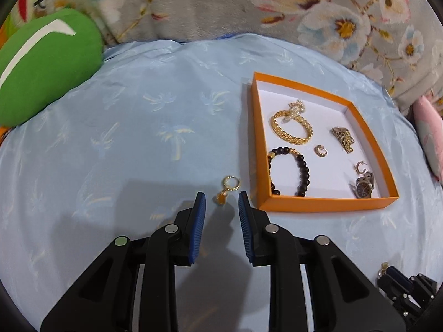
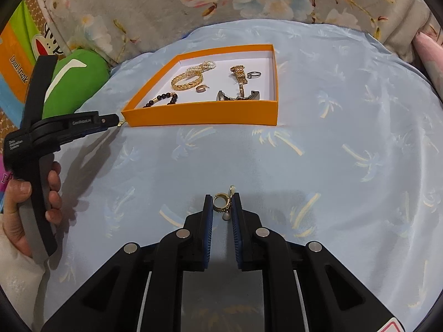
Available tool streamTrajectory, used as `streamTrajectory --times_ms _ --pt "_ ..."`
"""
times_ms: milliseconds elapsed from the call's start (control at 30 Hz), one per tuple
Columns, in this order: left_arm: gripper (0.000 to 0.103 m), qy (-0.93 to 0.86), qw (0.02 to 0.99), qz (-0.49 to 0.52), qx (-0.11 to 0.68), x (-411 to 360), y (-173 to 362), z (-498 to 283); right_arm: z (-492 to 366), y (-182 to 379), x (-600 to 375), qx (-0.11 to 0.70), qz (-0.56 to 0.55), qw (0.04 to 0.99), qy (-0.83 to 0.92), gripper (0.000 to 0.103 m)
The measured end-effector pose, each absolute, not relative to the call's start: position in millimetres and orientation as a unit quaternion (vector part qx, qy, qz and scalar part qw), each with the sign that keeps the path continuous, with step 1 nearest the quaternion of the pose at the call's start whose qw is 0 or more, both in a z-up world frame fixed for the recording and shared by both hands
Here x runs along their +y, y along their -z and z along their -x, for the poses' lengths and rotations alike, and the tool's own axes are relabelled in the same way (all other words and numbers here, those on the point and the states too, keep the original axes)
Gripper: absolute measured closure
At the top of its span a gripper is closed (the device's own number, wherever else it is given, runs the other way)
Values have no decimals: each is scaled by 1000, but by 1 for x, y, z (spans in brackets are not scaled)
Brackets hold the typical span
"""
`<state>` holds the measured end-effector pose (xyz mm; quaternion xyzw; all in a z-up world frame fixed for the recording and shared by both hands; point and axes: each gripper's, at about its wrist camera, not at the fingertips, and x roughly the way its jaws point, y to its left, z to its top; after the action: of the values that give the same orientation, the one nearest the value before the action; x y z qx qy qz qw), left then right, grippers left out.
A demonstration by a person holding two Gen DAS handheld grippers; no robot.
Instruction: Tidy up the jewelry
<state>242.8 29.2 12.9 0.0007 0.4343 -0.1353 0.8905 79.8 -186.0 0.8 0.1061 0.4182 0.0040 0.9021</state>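
An orange box with a white inside lies on the blue cloth and holds a gold bracelet, a black bead bracelet, watches and small earrings. My left gripper is open, its fingers either side of a gold hoop earring with an amber drop lying on the cloth left of the box. My right gripper is shut on a gold hoop earring with a pearl drop, well in front of the box. The left gripper shows in the right wrist view by the box's near left corner.
A green cushion lies at the far left. A floral blanket runs along the back. A pink cushion is at the right edge. The right gripper shows low at the right of the left wrist view.
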Motion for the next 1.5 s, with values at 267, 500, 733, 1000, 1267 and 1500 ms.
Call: streamTrajectory --times_ms 267,500,733,1000,1267,1500 --pt "82 140 890 -37 432 15 -5 -254 -82 0 -187 417 -114 902 -7 90" --pt "90 148 890 -40 430 12 -5 -254 -83 0 -186 416 -117 902 -7 90" --pt "91 151 896 -25 417 17 -19 -225 -77 -6 -185 407 -116 906 -9 91" --pt "90 182 909 -1 376 17 -73 -178 -77 -53 -199 364 -120 924 -22 91" --pt "90 214 915 -3 342 -25 -112 -200 -129 -99 -222 324 -114 939 -24 91" --pt "90 220 908 2 357 -63 -93 -243 -194 -88 -229 345 -121 930 -36 91"
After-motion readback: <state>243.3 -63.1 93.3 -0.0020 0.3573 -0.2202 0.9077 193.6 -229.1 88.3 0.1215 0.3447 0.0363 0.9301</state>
